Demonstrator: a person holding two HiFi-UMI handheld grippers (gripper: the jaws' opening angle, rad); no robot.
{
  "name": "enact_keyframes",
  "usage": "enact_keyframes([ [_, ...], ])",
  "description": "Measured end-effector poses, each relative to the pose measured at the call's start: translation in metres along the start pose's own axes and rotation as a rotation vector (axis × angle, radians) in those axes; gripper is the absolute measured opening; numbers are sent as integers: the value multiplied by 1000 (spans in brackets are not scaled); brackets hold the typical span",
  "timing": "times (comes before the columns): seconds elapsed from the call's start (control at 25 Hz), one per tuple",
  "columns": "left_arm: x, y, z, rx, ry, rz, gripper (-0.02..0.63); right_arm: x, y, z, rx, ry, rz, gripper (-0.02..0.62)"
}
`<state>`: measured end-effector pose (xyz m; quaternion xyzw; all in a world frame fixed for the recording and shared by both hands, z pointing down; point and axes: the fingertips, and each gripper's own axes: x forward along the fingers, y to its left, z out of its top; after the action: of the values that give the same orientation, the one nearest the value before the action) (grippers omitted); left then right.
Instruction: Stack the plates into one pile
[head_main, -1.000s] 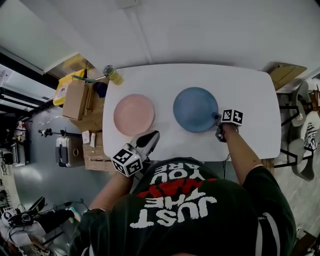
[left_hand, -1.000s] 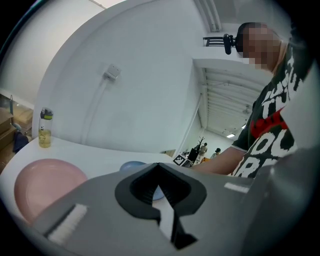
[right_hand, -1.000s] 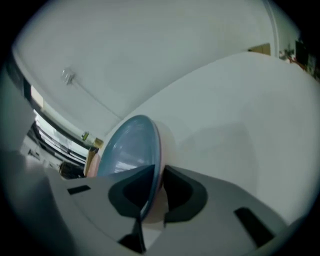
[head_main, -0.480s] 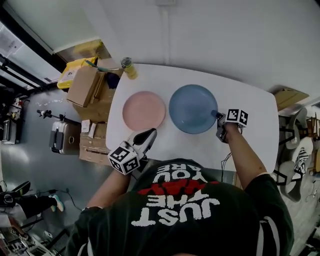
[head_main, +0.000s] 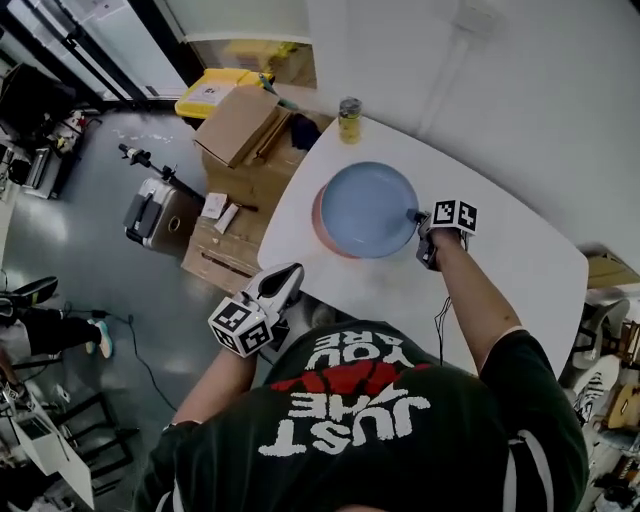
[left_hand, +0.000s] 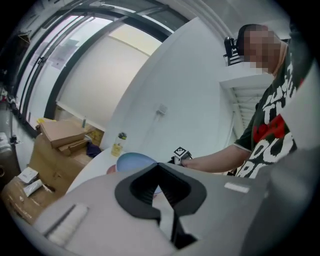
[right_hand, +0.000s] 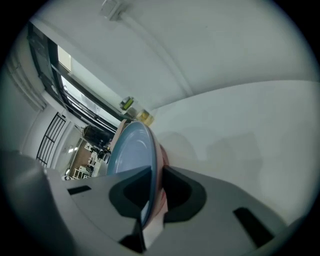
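Note:
A blue plate (head_main: 368, 209) lies over a pink plate (head_main: 318, 224), of which only the left rim shows. My right gripper (head_main: 416, 218) is shut on the blue plate's right rim; its jaws have just been closing with that rim between them. In the right gripper view the blue plate (right_hand: 131, 149) runs between the jaws of the right gripper (right_hand: 150, 192), with the pink plate's edge (right_hand: 161, 156) just under it. Whether the two plates touch I cannot tell. My left gripper (head_main: 290, 274) hangs shut and empty off the table's near left edge, pointing at the plates (left_hand: 134, 162).
The white table (head_main: 500, 275) stretches bare to the right. A small yellow bottle (head_main: 349, 120) stands at its far corner. Cardboard boxes (head_main: 240, 125), a yellow box (head_main: 215, 92) and a grey case (head_main: 160, 215) sit on the floor to the left.
The right gripper has carried the blue plate leftward until it covers the pink plate. The left gripper has drifted off the table's edge, and the head view has swung.

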<state>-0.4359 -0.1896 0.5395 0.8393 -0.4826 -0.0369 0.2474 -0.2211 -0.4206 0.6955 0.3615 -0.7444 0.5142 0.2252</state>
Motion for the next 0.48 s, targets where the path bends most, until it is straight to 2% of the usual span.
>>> enact_keyframes([
  [0.2,-39,36,-6,-37,-4,62,8,49,3,-20,-49,45,-82,46],
  [0.32,-45,51,-9,-48,14,48,8,52,7,-21,-201,27,-161,49],
  [0.36,-44,55,-8,-47,21,35,8,49,13,-19,-261,16,-178,110],
  [0.4,-41,57,-6,-42,28,20,8,42,19,-15,-307,-5,-186,133],
  [0.48,-33,58,-2,-26,39,-12,8,21,30,-7,-351,-79,-178,133],
])
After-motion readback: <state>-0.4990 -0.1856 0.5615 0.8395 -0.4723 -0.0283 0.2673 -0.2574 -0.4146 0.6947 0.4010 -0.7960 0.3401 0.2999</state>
